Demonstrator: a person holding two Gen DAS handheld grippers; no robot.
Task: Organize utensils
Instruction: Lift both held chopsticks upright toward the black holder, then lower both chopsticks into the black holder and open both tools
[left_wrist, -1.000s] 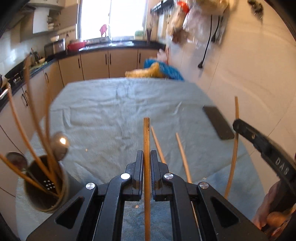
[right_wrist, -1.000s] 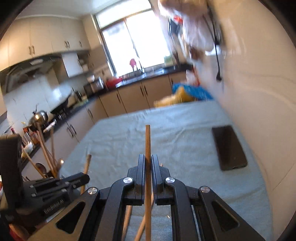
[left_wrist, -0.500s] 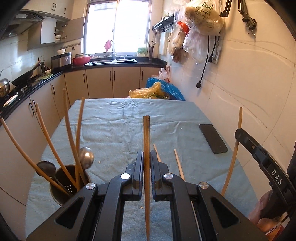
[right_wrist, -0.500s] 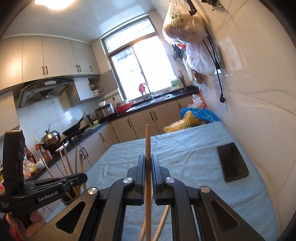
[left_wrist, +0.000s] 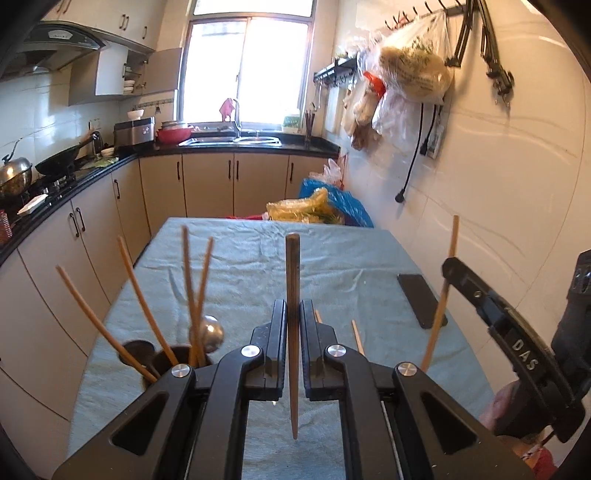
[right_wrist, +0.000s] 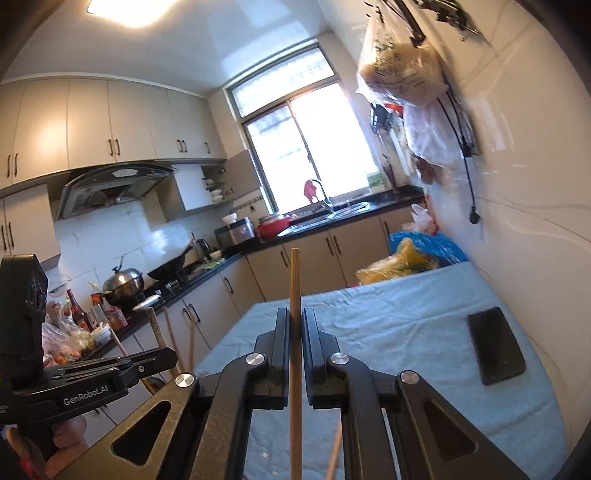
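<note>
Both grippers are raised above the table (left_wrist: 236, 266), which is covered with a pale blue cloth (left_wrist: 332, 258). The left gripper (left_wrist: 293, 325) has its jaws closed tight on a dark wooden chopstick (left_wrist: 292, 280), held upright, its blunt end above the fingertips and its tapered tip hanging below them, clear of the cloth. The right gripper (right_wrist: 294, 332) is likewise clamped on a lighter wooden chopstick (right_wrist: 294, 280), also upright; in the left wrist view that same stick appears at the right, pinched in the other tool's black finger. A dark utensil holder (left_wrist: 181, 360) stands on the cloth at the left, just ahead of the left gripper and partly hidden behind it. It contains several chopsticks (left_wrist: 147, 306) leaning outward at different angles and a metal ladle (left_wrist: 208, 332), bowl end up. Two loose chopsticks (left_wrist: 356, 334) lie flat on the cloth beyond the left gripper's fingers, only their ends visible. A black phone (left_wrist: 421, 299) lies flat near the wall-side edge of the table, well apart from the holder. Plastic bags (left_wrist: 317, 206) sit past the table's far end.
</note>
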